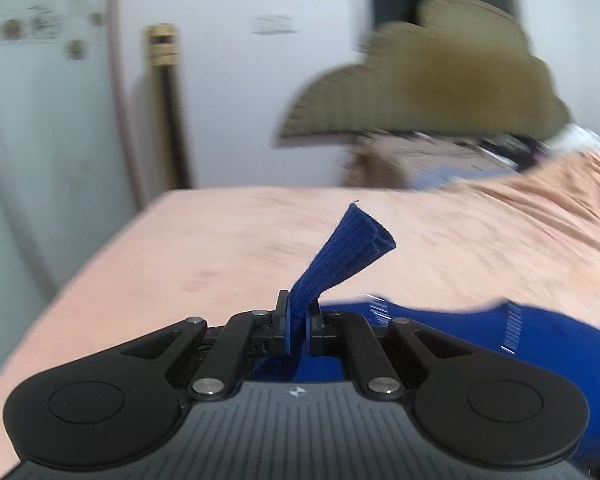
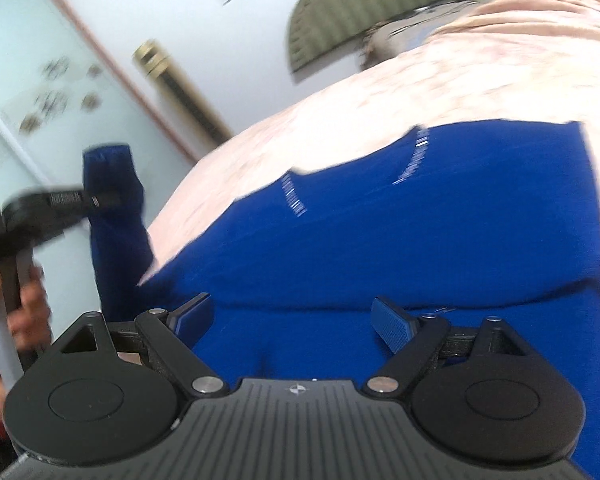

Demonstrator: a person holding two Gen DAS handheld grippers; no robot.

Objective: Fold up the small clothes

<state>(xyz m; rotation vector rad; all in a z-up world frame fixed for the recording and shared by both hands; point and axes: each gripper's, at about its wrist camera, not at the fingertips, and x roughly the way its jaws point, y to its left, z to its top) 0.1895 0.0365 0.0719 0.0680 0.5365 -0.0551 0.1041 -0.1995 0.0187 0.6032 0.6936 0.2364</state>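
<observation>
Your left gripper [image 1: 298,330] was clamped on the ribbed cuff [image 1: 340,256] of the blue garment [image 2: 400,240], lifted off the bed [image 1: 220,240]. Your right gripper [image 2: 292,320] hovered wide, empty, over the garment's near body. You needed to carry the cuff level and lay it flat. No containers showed.

royal-blue garment [image 2: 420,240], pale peach bedsheet [image 1: 220,240], olive ribbed cushion [image 1: 420,80]
</observation>
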